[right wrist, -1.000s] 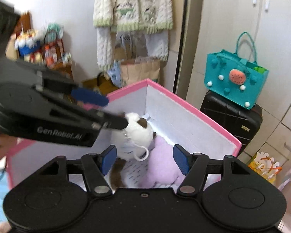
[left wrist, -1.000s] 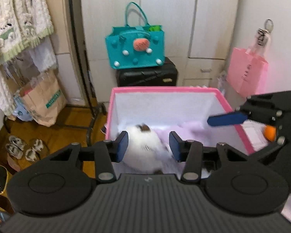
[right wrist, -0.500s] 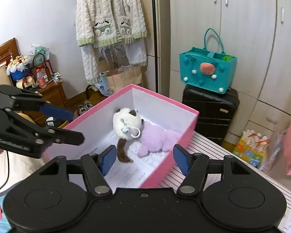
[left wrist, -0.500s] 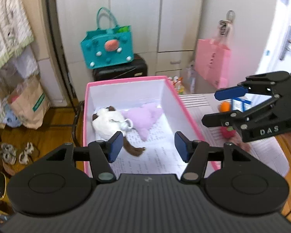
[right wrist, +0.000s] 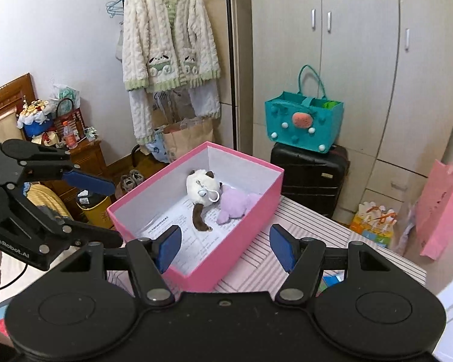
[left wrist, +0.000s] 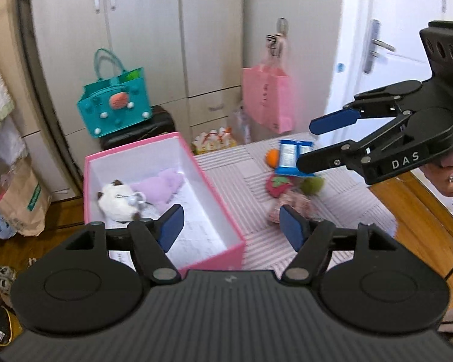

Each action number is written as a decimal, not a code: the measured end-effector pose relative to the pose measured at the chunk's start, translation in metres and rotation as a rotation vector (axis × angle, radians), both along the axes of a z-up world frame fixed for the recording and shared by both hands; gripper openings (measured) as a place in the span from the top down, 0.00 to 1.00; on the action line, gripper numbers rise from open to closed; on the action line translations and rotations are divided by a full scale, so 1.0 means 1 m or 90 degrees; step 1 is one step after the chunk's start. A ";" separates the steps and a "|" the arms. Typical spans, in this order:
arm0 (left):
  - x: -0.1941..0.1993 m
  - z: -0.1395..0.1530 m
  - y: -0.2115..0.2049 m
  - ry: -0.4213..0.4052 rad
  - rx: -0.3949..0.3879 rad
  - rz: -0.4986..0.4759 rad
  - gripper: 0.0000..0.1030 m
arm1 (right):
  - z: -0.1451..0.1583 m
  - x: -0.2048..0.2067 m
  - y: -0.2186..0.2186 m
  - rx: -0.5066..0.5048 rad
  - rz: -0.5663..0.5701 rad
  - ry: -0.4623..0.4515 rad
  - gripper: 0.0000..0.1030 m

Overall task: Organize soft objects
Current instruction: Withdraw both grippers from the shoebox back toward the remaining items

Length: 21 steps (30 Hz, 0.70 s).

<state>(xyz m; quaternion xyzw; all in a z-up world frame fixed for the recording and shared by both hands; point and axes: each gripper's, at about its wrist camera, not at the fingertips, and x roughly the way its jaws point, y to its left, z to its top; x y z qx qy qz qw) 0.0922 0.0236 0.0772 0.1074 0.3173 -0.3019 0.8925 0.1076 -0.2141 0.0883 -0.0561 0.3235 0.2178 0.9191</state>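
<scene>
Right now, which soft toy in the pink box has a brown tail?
The white plush, lying beside the purple plush. Only the white one has a brown tail and a keyring clip.

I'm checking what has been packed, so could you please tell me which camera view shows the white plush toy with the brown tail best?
The right wrist view: the white plush toy with the brown tail lies unobstructed, tail and keyring visible. The left wrist view shows it blurrier, tail hidden.

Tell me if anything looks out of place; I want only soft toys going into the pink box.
One thing: a blue and white snack packet sits among the plush pile on the striped mat, beside the strawberry plush. It looks like packaged food, not a soft toy. The white plush and purple plush in the pink box look fine.
</scene>
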 end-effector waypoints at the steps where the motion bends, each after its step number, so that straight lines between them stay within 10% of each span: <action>1: -0.006 0.000 -0.003 -0.003 0.003 -0.009 0.31 | 0.000 -0.006 -0.002 -0.001 -0.007 -0.004 0.32; 21: -0.064 -0.065 -0.053 -0.011 0.055 -0.127 0.24 | -0.067 -0.112 -0.080 0.016 -0.118 -0.003 0.30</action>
